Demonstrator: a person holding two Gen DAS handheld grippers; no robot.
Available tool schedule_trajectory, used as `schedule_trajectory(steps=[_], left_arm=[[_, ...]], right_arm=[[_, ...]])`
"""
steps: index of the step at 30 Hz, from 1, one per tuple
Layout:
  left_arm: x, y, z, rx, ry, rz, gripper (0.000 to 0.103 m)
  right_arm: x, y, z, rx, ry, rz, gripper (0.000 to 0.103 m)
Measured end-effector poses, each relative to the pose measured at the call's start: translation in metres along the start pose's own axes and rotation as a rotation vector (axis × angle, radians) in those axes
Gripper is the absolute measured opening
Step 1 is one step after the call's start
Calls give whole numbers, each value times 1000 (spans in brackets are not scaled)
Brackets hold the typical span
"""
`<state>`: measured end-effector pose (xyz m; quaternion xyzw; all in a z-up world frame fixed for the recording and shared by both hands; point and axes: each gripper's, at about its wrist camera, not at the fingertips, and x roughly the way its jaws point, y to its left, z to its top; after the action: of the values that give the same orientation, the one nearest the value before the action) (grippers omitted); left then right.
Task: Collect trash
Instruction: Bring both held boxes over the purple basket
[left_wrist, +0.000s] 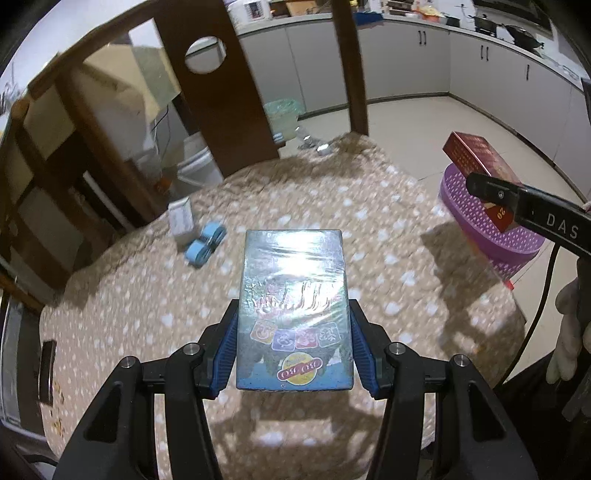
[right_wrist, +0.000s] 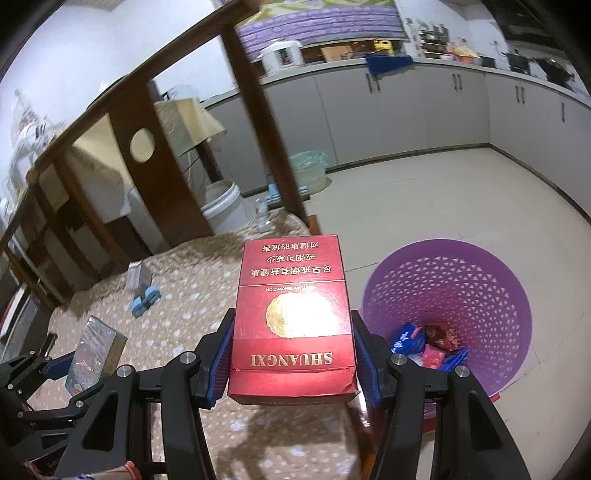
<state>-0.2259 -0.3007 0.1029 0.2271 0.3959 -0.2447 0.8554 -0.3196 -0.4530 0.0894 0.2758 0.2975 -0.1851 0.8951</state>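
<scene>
Left claw (left_wrist: 293, 347): clamped on glossy, film-wrapped box (left_wrist: 294, 310) — angled down over tabletop (left_wrist: 129, 306).
Right claw (right_wrist: 291, 354): gripping red cardboard pack (right_wrist: 291, 314) — beside perforated purple basket (right_wrist: 480, 280).

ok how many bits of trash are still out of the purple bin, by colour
red: 1, the red box in the right gripper
silvery blue: 1, the blue pack in the left gripper
white: 1, the small white box on the table
light blue: 1, the blue rolls beside it
total: 4
The purple bin already holds several pieces, too jumbled to count.
</scene>
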Motion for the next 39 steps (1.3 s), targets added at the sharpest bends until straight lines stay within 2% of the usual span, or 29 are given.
schedule_trajectory(steps=[7,17,39], left_arm=[[1,-29,19,37,-28,-21,53],[3,-63,37,111,-57,-28,53],[20,-114,57,194,-46,-95,53]], right_arm=[[-7,-30,7,92,-12,-12,61],[-22,-55,13,146,-51,-35,61],[-31,-97,16,264,-67,-61,61]])
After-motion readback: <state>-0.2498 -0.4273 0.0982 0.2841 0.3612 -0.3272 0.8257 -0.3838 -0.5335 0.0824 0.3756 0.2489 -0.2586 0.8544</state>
